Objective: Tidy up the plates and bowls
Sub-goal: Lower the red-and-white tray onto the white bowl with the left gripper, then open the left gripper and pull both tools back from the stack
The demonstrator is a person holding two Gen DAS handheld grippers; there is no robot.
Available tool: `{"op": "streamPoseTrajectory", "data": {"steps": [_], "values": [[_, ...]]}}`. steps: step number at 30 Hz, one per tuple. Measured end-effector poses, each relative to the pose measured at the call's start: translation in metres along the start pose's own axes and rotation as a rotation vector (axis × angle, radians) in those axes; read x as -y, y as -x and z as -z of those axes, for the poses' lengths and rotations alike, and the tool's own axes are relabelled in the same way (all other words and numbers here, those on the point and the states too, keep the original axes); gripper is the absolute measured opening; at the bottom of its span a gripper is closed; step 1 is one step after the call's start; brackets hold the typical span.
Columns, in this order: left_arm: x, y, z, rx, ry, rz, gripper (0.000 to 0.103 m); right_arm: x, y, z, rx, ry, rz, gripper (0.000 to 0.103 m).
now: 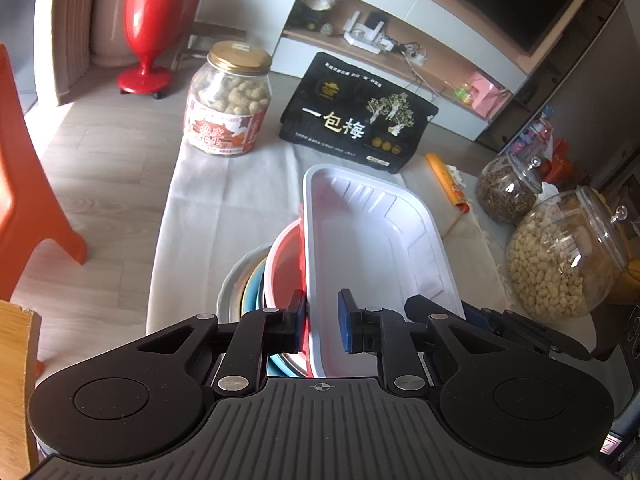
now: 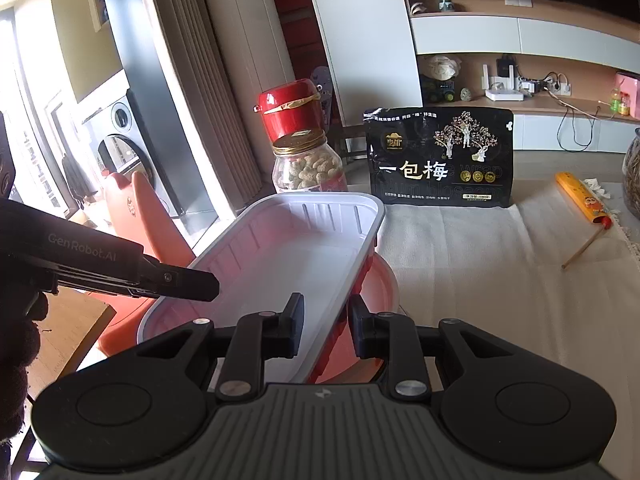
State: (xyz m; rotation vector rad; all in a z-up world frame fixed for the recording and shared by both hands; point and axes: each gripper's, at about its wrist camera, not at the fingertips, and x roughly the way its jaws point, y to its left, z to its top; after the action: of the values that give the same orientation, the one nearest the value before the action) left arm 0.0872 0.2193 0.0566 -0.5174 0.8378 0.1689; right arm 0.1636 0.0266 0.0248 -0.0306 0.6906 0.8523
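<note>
Peanut jar w/ gold lid [image 1: 228,98], black snack bag [image 1: 358,114], red bin [image 1: 154,24], two glass jars [image 1: 560,256], orange chair [image 1: 24,184]

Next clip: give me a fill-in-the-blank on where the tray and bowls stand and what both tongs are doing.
1. The white rectangular plastic tray sits on top of a ____ plastic bowl.
2. The left tongs and the right tongs each pinch the tray's ____.
3. The glass peanut jar has a ____ metal lid.
4. The black snack bag stands ____ the tray.

Missing words: red; rim; gold; behind
</note>
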Motion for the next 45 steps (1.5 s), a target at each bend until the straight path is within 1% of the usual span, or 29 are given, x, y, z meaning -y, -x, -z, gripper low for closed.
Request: {"op": "streamPoseTrajectory", "data": {"steps": [6,11,19,22,26,29,31,34,35,36,37,38,39,40,41,42,43,45], "values": [[0.003,-0.004,0.002,0.005,-0.011,0.020,0.019,0.004,-0.002,0.001,-0.001,-0.005,0.016,0.025],[-0.003,-0.003,0.000,0.013,0.015,0.010,0.019,0.006,-0.002,0.003,-0.001,-0.001,0.025,0.025],[-0.009,-0.009,-0.001,0.013,0.025,-0.005,0.019,0.003,-0.006,0.000,0.015,0.023,0.053,0.022],[-0.010,-0.009,-0.002,0.014,0.030,-0.005,0.020,0.001,-0.006,0.000,0.022,0.037,0.059,0.022],[-0.009,-0.006,0.000,0.020,0.032,0.003,0.019,0.001,-0.004,0.001,0.038,0.051,0.061,0.022],[-0.007,0.004,0.004,0.065,0.046,0.011,0.019,0.002,0.006,0.002,0.067,0.042,0.046,0.023],[-0.004,0.018,0.011,0.117,0.063,0.010,0.019,0.002,0.019,0.003,0.103,0.036,0.028,0.023],[0.011,0.046,0.034,0.252,0.054,-0.037,0.019,0.000,0.044,0.007,0.160,0.037,0.007,0.023],[0.020,0.055,0.046,0.308,0.037,-0.064,0.019,0.000,0.053,0.010,0.179,0.039,-0.003,0.026],[0.030,0.062,0.060,0.368,0.011,-0.100,0.019,0.000,0.063,0.013,0.195,0.040,-0.015,0.031],[0.040,0.065,0.075,0.410,-0.017,-0.132,0.019,0.001,0.072,0.017,0.207,0.039,-0.027,0.035],[0.051,0.066,0.089,0.428,-0.049,-0.157,0.019,0.002,0.081,0.023,0.215,0.038,-0.038,0.049],[0.064,0.065,0.106,0.423,-0.093,-0.178,0.019,0.003,0.089,0.031,0.216,0.039,-0.044,0.065],[0.075,0.063,0.120,0.407,-0.131,-0.194,0.019,0.005,0.097,0.040,0.217,0.044,-0.046,0.070],[0.084,0.062,0.135,0.412,-0.163,-0.206,0.016,0.007,0.104,0.050,0.220,0.051,-0.044,0.076],[0.092,0.063,0.155,0.450,-0.177,-0.228,0.016,0.008,0.110,0.060,0.219,0.062,-0.037,0.079],[0.097,0.064,0.172,0.487,-0.166,-0.251,0.016,0.011,0.115,0.072,0.209,0.074,-0.021,0.080],[0.107,0.066,0.199,0.514,-0.137,-0.268,0.016,0.016,0.124,0.092,0.164,0.085,0.013,0.080]]}}
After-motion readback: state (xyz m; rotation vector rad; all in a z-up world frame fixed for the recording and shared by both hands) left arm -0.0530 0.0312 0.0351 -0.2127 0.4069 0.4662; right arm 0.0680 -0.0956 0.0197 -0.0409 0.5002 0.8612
